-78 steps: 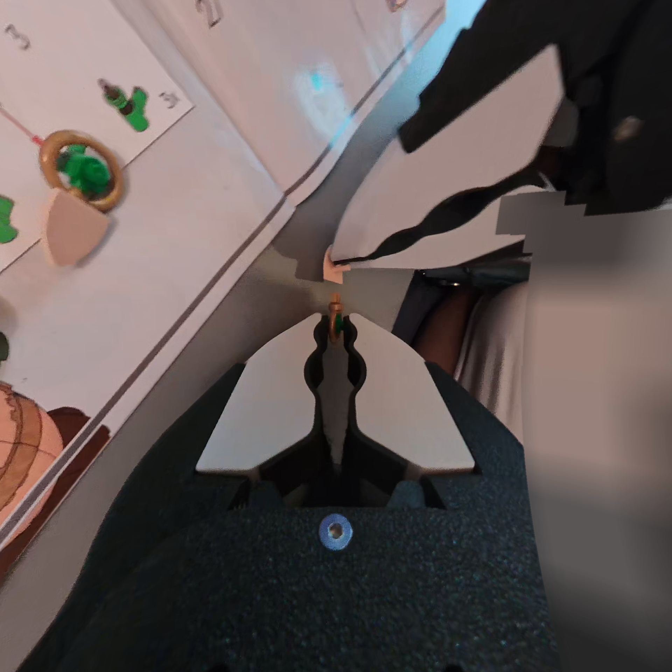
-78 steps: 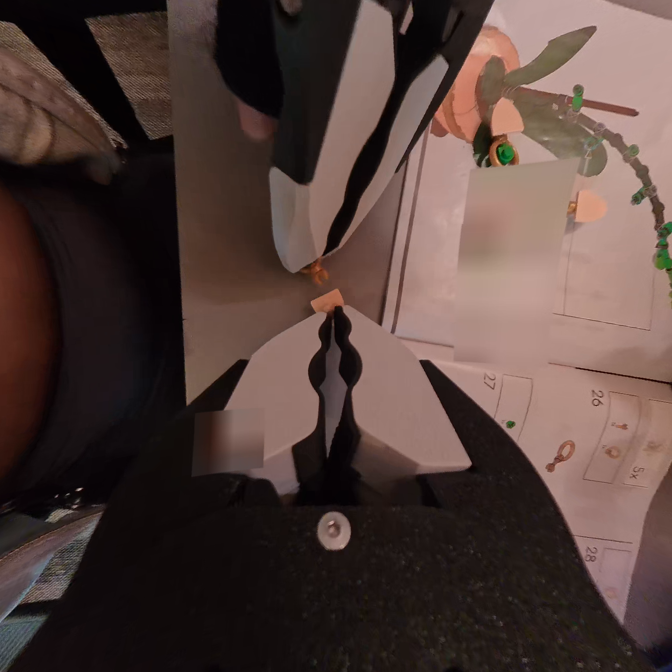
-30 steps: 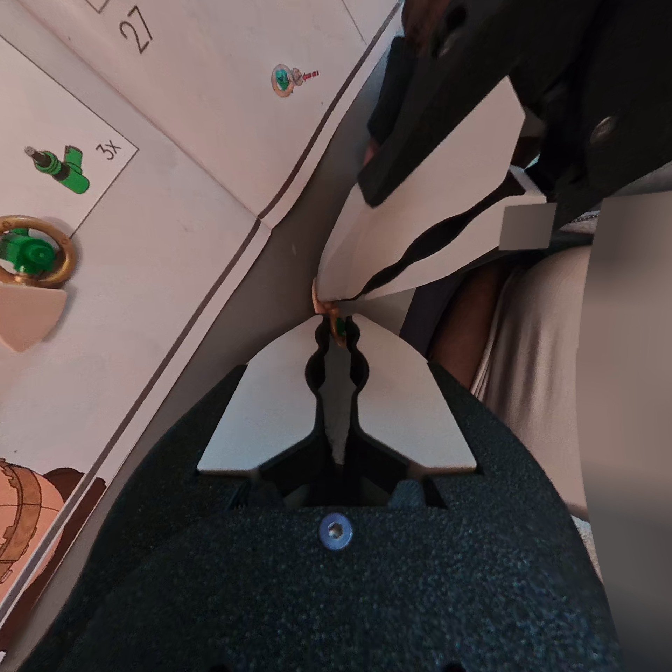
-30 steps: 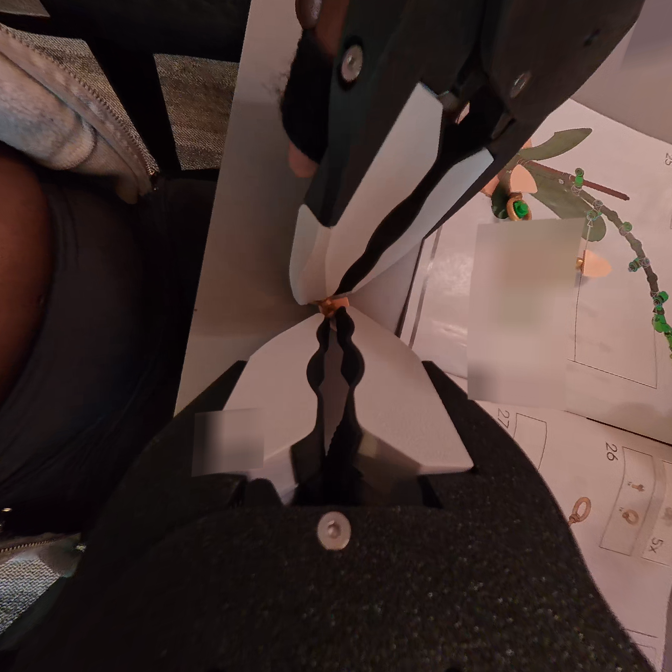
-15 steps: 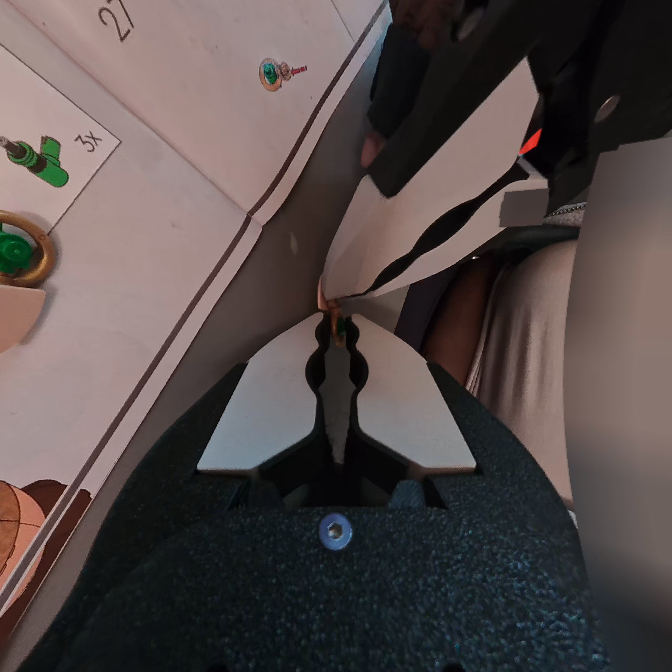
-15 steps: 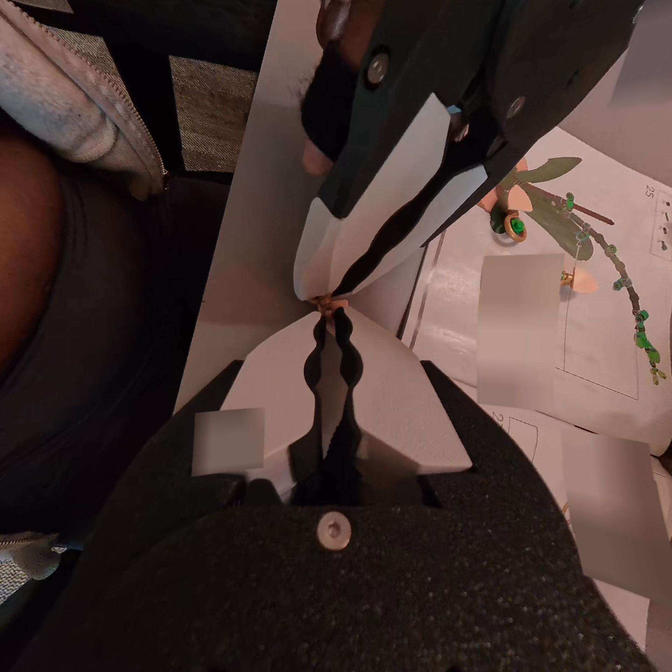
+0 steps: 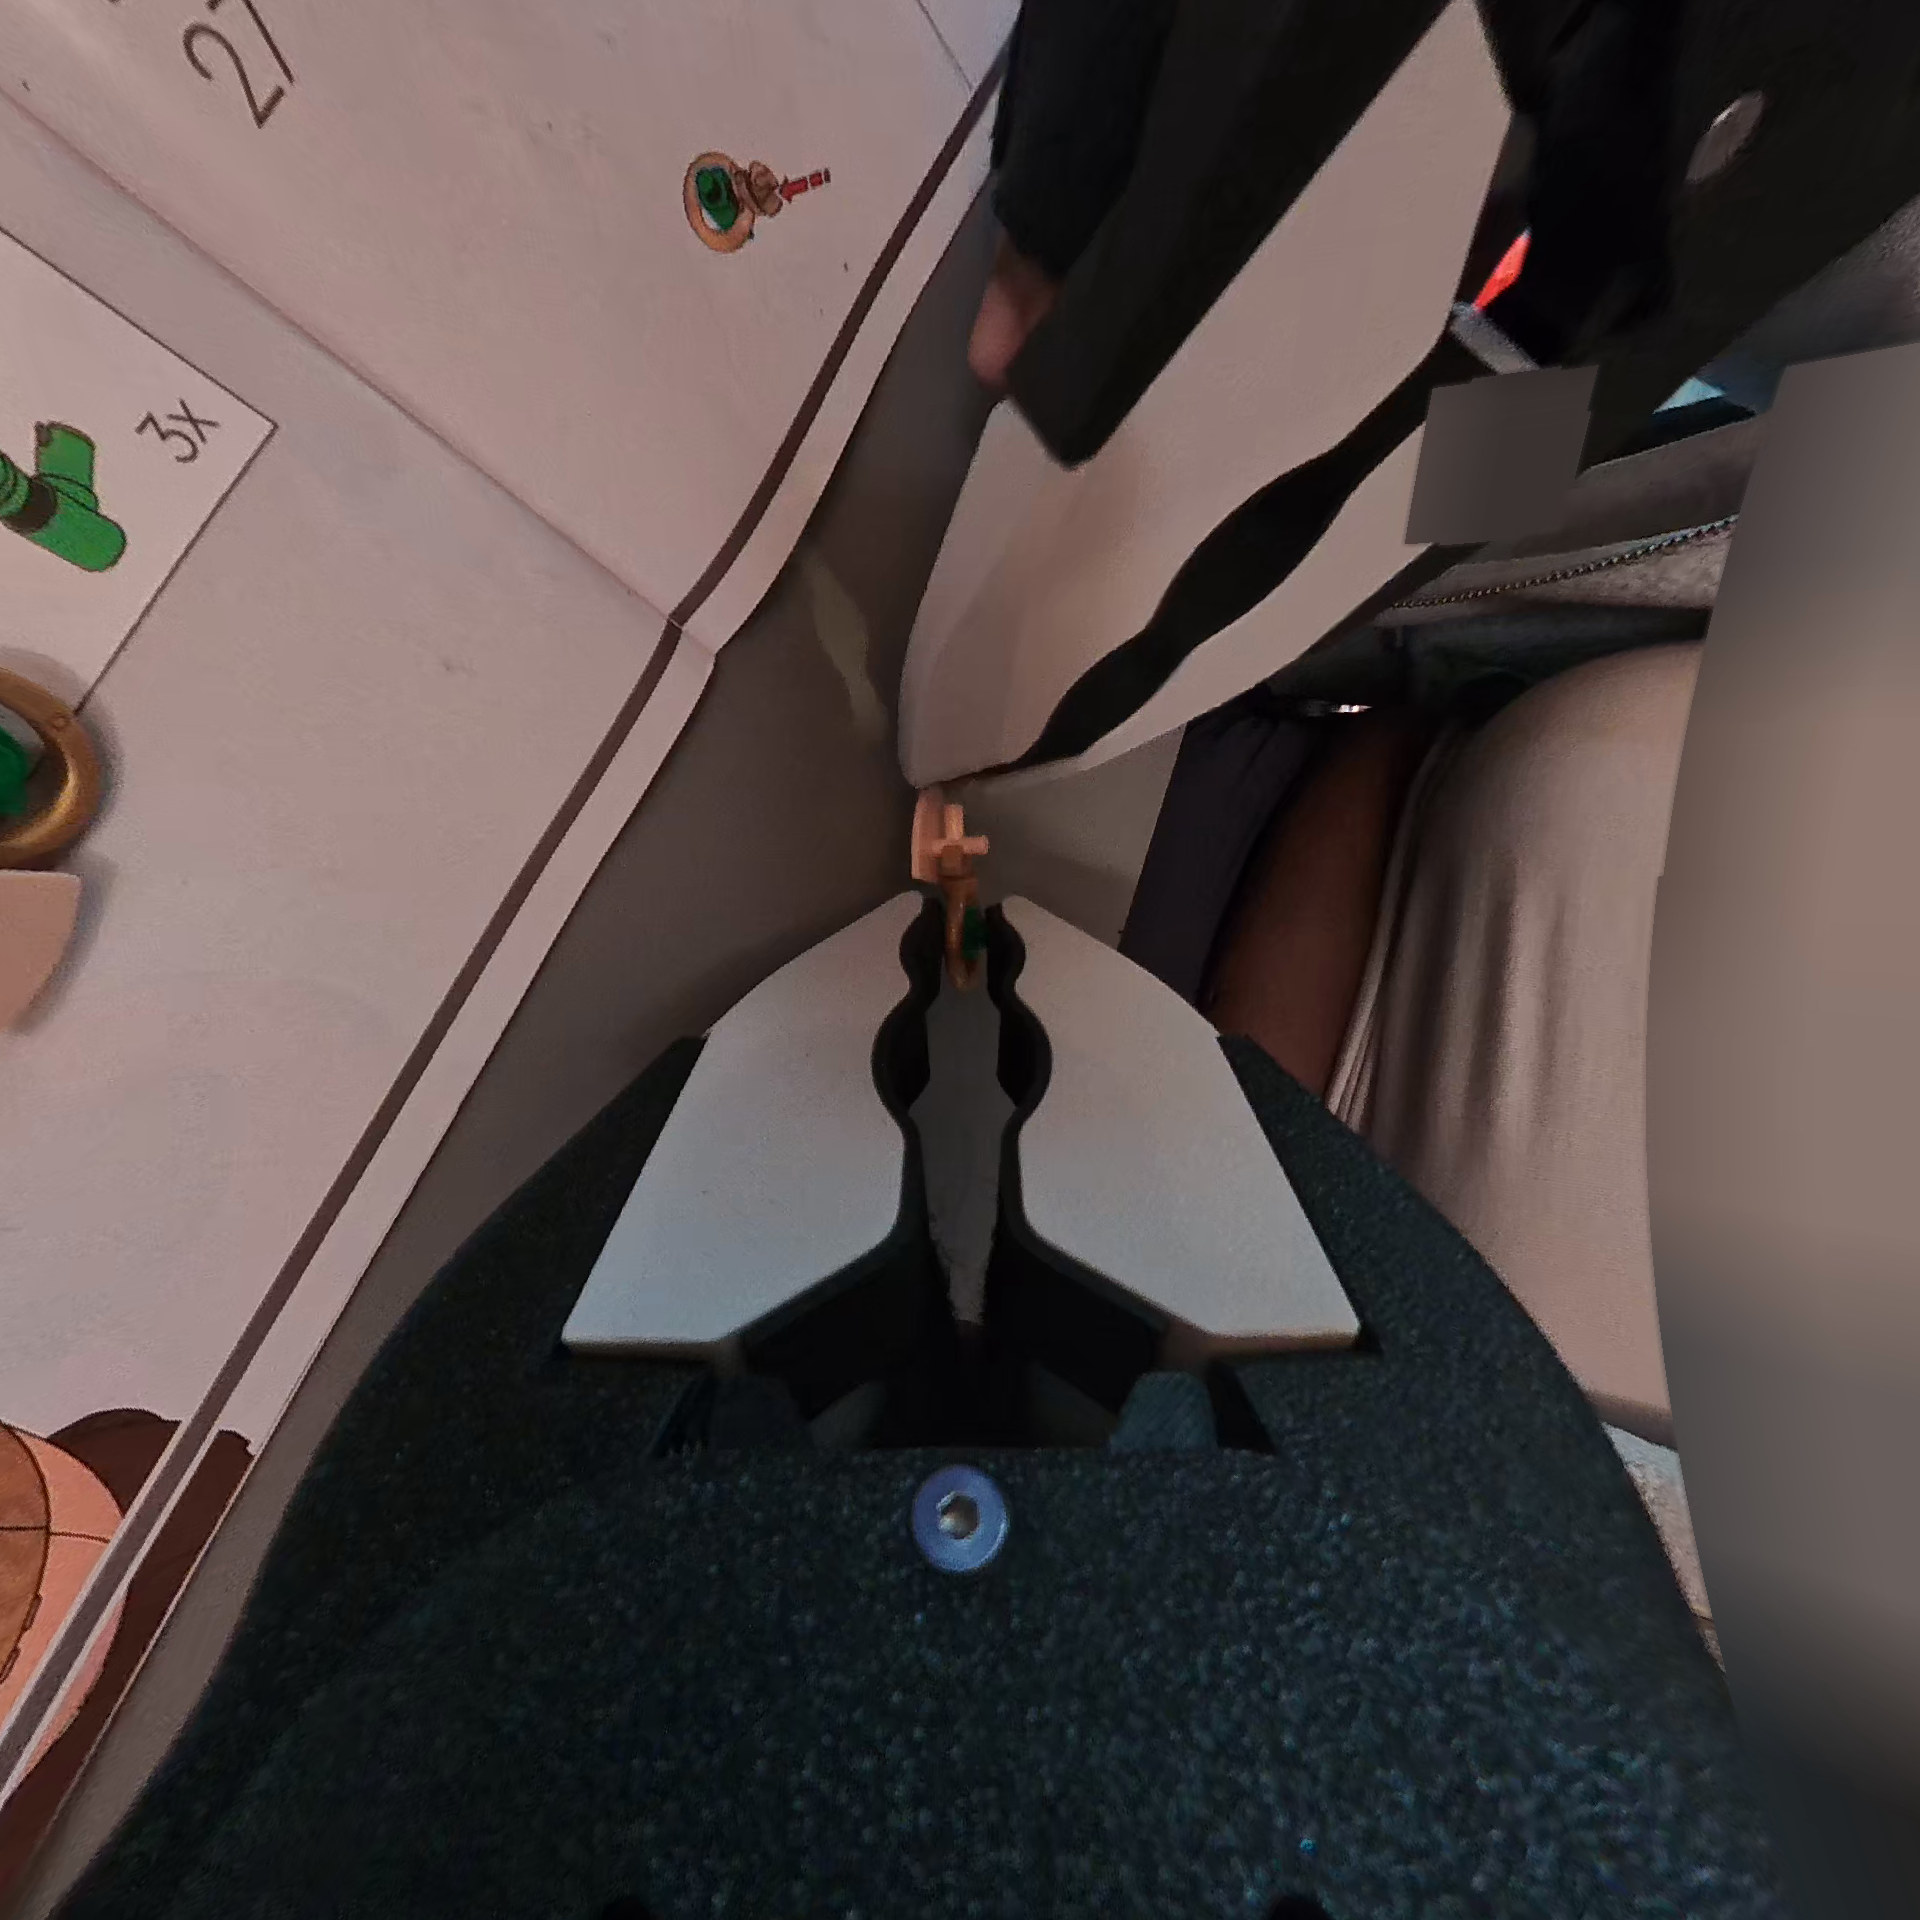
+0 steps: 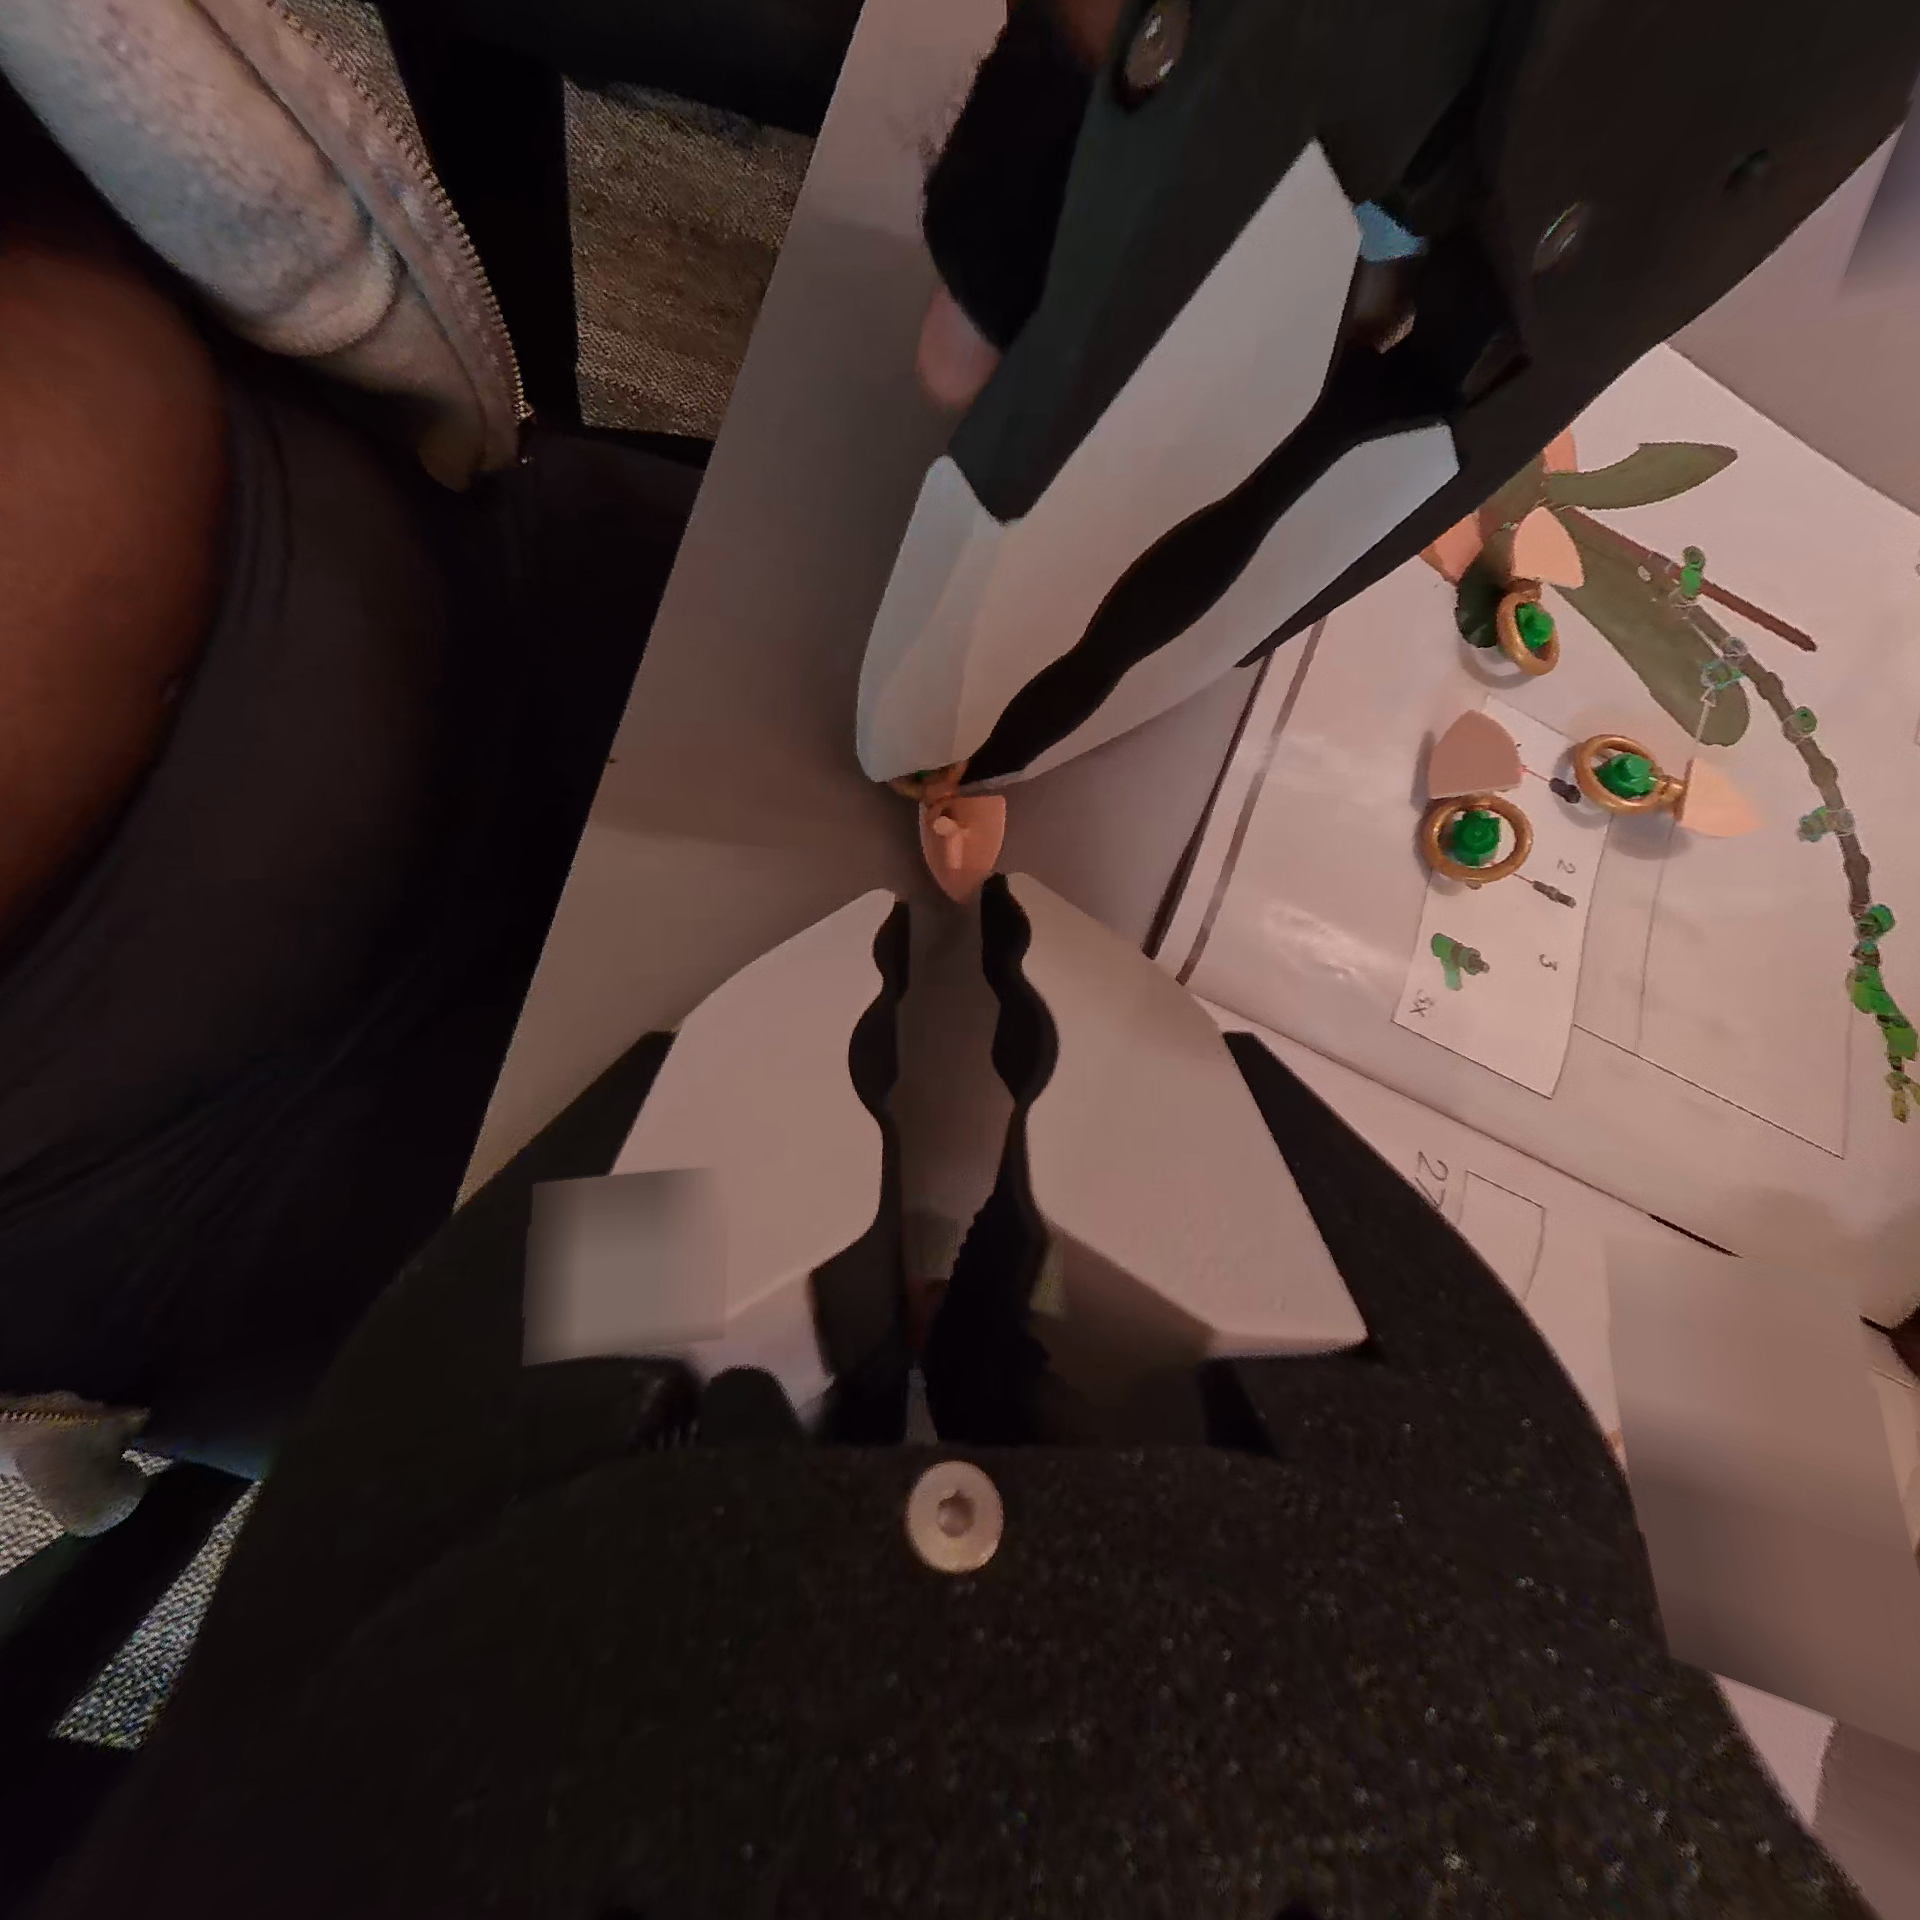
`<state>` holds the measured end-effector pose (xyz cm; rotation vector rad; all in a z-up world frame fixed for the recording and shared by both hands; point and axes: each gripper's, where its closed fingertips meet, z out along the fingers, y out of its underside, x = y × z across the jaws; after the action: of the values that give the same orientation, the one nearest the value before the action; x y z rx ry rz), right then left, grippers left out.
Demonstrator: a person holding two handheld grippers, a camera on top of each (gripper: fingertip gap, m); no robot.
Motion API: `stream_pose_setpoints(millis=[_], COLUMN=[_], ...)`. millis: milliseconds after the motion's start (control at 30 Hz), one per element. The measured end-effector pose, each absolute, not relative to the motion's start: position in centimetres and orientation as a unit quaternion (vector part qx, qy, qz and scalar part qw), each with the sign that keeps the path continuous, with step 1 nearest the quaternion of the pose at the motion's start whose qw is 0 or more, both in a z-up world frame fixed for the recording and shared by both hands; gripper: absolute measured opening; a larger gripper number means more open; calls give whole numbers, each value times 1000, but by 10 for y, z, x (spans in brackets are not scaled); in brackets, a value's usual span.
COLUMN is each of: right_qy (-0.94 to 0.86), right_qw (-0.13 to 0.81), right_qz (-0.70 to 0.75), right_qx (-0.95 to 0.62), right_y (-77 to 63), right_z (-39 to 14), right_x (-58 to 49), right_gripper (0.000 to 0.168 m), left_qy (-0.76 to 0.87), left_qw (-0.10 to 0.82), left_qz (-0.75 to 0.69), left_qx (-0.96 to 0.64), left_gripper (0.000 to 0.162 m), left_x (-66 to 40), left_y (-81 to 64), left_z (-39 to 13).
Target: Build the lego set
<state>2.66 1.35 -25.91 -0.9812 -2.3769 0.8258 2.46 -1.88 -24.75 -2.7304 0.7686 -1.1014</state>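
Observation:
My left gripper is shut on a small gold ring with a green stud, held edge-on at its fingertips. A pink petal piece sits on the ring's far side. In the right wrist view the petal shows face-on, hanging from the gold ring in the left gripper's tips. My right gripper faces it tip to tip. Its jaws stand a little apart, and only the petal's point reaches between the tips.
The open instruction booklet lies on the grey table to the left, and shows at the right in the right wrist view. The table edge and a person's lap and jacket are close by.
My right gripper's jaws have parted and it has drawn back a little. The petal, before hidden between its tips, now shows whole on the ring in the left gripper.

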Motion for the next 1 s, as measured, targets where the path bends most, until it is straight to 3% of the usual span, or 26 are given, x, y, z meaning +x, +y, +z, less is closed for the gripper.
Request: stream_pose_setpoints(millis=[567,1000], right_qy=[-889,-840], right_qw=[191,172], right_qz=[242,206], right_qx=[-338,-471], right_y=[12,15], right_z=[-260,-261], right_x=[19,22], right_gripper=[8,7], left_qy=[266,232], left_qw=[51,71], left_qz=[-355,-348], left_qx=[-895,-905], left_gripper=[7,7], left_x=[25,25], left_y=[-19,-12], left_z=[-248,-248])
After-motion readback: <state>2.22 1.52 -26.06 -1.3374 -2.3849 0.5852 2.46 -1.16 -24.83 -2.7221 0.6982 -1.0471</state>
